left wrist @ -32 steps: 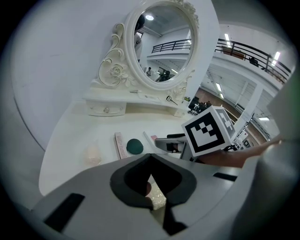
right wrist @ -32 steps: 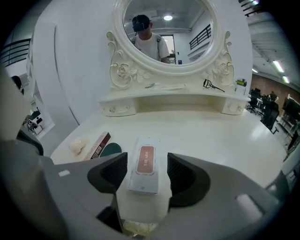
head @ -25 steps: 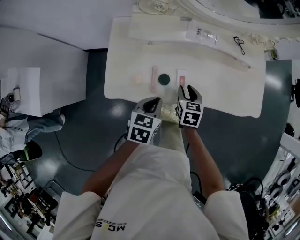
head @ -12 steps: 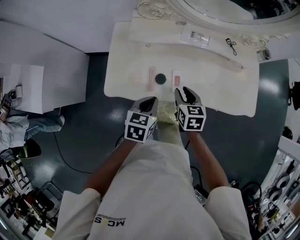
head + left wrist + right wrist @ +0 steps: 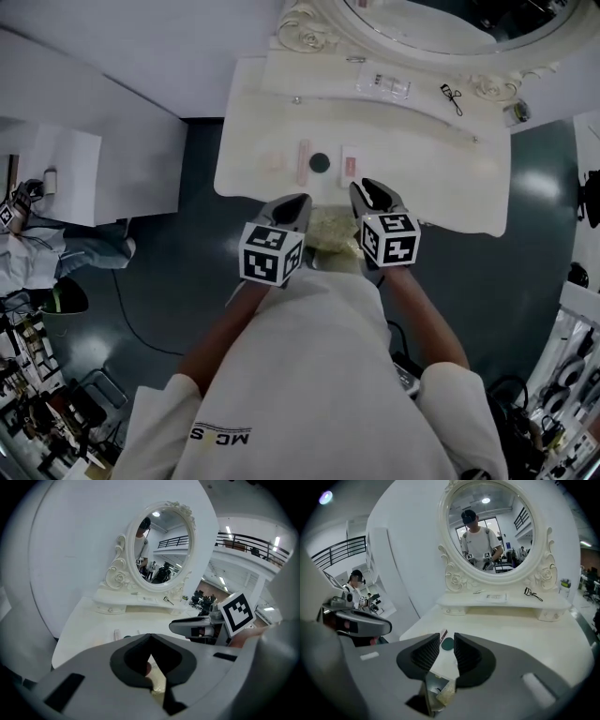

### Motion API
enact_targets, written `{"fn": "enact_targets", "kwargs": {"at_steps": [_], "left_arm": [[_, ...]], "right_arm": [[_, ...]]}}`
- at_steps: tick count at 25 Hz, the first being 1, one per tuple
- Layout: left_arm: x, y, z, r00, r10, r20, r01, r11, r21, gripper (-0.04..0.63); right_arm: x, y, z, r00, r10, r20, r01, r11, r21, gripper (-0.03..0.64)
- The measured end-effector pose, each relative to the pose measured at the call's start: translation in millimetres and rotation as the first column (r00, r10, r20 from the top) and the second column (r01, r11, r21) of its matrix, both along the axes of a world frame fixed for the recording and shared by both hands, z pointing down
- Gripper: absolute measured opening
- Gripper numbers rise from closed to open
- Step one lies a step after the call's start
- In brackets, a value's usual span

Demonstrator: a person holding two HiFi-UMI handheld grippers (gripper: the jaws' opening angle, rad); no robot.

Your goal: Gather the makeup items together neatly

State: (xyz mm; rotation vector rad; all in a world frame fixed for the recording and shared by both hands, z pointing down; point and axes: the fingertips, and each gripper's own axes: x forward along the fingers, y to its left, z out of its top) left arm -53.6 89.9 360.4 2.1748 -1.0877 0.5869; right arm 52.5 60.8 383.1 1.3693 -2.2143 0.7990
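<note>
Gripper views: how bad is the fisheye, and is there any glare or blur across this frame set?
Left gripper view: heavy fisheye, dark round vignette, the mirror leaning. Right gripper view: same vignette, mirror upright and sharp. Head view: even light, pale glare patches on the dark floor, edges bowed.

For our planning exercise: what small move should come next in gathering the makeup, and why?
Probably open the right claw and reach toward the eyelash curler on the shelf: it lies apart from the row by the dark round item. That claw has just been closing, with nothing between its jaws.
</note>
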Motion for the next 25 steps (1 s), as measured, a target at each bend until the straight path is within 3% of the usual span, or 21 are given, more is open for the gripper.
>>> {"fn": "enact_targets", "kwargs": {"at_steps": [7,9,12,17,25], "left_arm": [[15.9,1.2,-31.3,0.999,0.012,-0.039,-0.011,0.999,0.034,0.000],[16.8,5.6,-38.0,0.999,0.012,-0.041,-0.011,1.000,0.023,0.000],[16.3,10.5,-50.7,0.999,0.007,-0.044,-0.006,0.999,0.032,0.000],[26.3,17.8,-70.2,0.998,0.022,-0.051,-0.018,0.996,0.085,0.000],[37.3,29.5,-104.2,0.998,0.041,-0.042,-0.033,0.984,0.176,0.000]], "right_arm": [[11.7,4.9,-45.1,0.999,-0.022,0.041,0.020,0.999,0.040,0.093],[16.0,7.8,-59.6,0.999,0.000,0.045,-0.003,0.998,0.058,0.024],[15.2,13.8,-79.9,0.997,0.007,0.073,-0.013,0.997,0.078,0.010],[18.9,31.9,-92.0,0.997,-0.016,0.077,0.011,0.997,0.075,0.002],[13.8,54.4,-116.7,0.984,-0.041,0.174,0.024,0.995,0.100,0.002]]}}
